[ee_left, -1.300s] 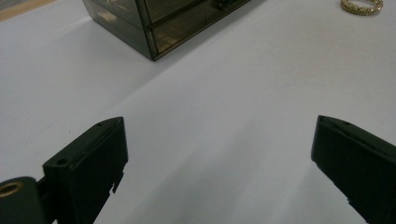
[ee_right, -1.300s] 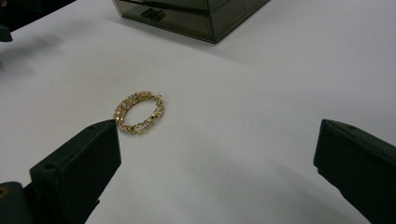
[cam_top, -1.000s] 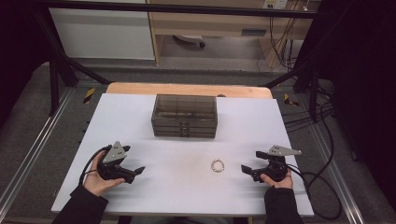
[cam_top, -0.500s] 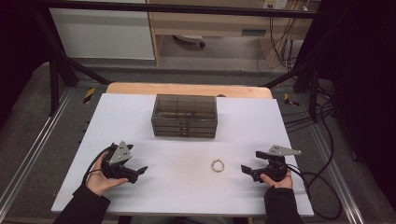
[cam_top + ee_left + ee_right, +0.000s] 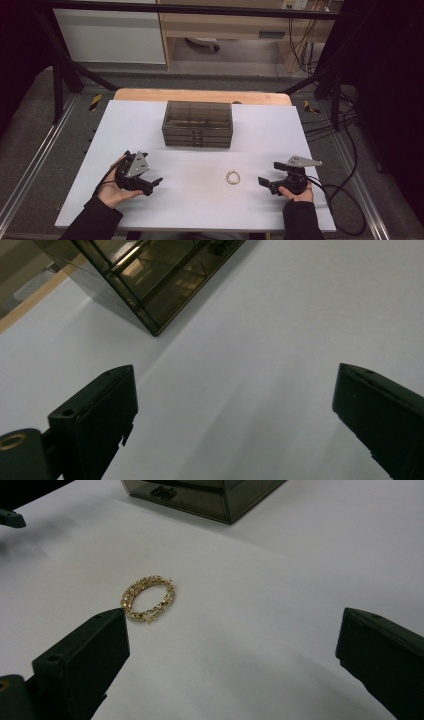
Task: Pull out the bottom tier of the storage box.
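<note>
The left tongs (image 5: pixel 150 184) have shifted since a second ago, sliding inward across the white bench (image 5: pixel 200 220) and turning a little, so the grey plate on top now tips toward the middle. The right tongs (image 5: pixel 264 182) sit where they were, and so does the gold bracelet (image 5: pixel 233 177); the smoky drawer box (image 5: pixel 197 124) has not budged either.

Both pairs are spread wide with nothing between them. In the left gripper view the left tongs (image 5: pixel 235 415) frame bare bench, with one corner of the drawer box (image 5: pixel 150 280) ahead of them and off to their left. In the right gripper view the right tongs (image 5: pixel 232 660) are just as wide, and the bracelet (image 5: pixel 148 599) lies flat on the bench just ahead of one tip, close to it but apart. From the high view the bracelet rests between the two pairs, nearer the right one, and the drawer box stands well beyond both.

Hard to read: what the drawers hold, since the dark walls blur everything behind them. The box is cut off at the top edge in both gripper views. The bracelet's clasp is a small tangle I can't make out. A dark shape (image 5: pixel 20 500) at the far corner of the right gripper view is cropped.
</note>
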